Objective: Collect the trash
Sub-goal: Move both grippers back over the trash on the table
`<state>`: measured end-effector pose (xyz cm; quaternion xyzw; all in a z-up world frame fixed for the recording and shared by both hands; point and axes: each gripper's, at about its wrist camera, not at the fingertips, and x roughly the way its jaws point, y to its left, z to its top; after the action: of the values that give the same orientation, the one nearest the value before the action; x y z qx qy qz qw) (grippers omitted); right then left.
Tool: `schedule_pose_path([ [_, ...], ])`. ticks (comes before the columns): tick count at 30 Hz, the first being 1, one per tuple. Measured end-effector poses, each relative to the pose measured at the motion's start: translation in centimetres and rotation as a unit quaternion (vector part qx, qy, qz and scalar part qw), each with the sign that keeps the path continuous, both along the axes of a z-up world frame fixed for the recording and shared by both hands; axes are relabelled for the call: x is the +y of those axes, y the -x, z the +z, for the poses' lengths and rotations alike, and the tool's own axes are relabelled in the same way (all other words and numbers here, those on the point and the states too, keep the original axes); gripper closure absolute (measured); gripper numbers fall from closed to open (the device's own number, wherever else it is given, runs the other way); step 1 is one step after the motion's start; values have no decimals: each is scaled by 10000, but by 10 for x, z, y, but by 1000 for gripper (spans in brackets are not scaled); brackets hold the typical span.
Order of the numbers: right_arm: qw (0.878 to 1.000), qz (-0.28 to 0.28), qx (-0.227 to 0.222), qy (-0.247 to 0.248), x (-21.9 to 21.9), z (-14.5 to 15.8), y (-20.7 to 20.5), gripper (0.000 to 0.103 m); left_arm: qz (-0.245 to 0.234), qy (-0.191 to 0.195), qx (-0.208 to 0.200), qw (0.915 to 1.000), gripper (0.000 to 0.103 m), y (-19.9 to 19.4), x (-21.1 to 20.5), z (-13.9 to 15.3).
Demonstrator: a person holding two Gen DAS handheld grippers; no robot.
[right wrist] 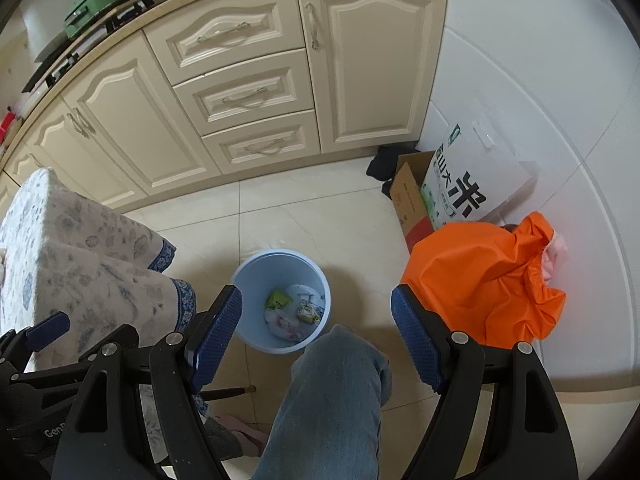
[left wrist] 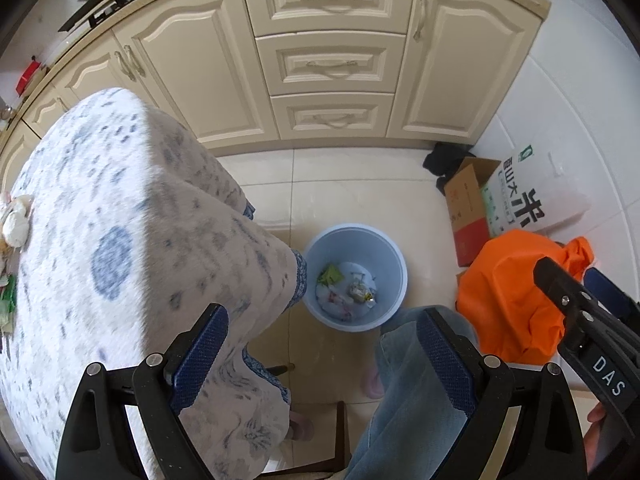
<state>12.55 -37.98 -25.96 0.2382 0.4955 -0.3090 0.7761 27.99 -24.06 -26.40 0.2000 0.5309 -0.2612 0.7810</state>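
A light blue bin (left wrist: 390, 264) (right wrist: 256, 268) stands on the tiled floor with wrappers and crumpled paper (left wrist: 348, 288) (right wrist: 294, 312) at its bottom. My left gripper (left wrist: 320, 344) hangs open above the floor in front of the bin, nothing between its blue pads. My right gripper (right wrist: 316, 328) is also open and empty, high above the bin; its black body shows at the right edge of the left wrist view (left wrist: 580, 320). More scraps (left wrist: 14, 224) lie on the table at the far left of the left wrist view.
A table with a blue-flowered cloth (left wrist: 120, 220) (right wrist: 60, 248) fills the left. A person's jeans-clad knee (right wrist: 332, 392) is under the grippers. An orange bag (right wrist: 480, 280), a cardboard box (right wrist: 408, 196) and a white rice sack (right wrist: 468, 176) sit right, by cream cabinets (right wrist: 240, 96).
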Motion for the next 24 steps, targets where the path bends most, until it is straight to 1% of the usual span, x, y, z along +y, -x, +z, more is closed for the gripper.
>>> schedule_pose_path([
  [9, 9996, 152, -178, 165, 32, 21, 4, 24, 121, 230, -235, 9994, 10, 18, 51, 30],
  [12, 9992, 271, -221, 213, 48, 27, 1, 24, 265, 311, -368, 9985, 10, 25, 75, 40],
  [15, 9985, 399, -293, 224, 63, 32, -2, 24, 394, 442, -403, 9974, 10, 32, 102, 47],
  [19, 9966, 660, -387, 295, 92, 41, -12, 24, 630, 553, -486, 9953, 10, 40, 141, 57],
  [24, 9918, 1135, -471, 360, 135, 48, -32, 24, 1142, 666, -573, 9896, 10, 39, 202, 67],
])
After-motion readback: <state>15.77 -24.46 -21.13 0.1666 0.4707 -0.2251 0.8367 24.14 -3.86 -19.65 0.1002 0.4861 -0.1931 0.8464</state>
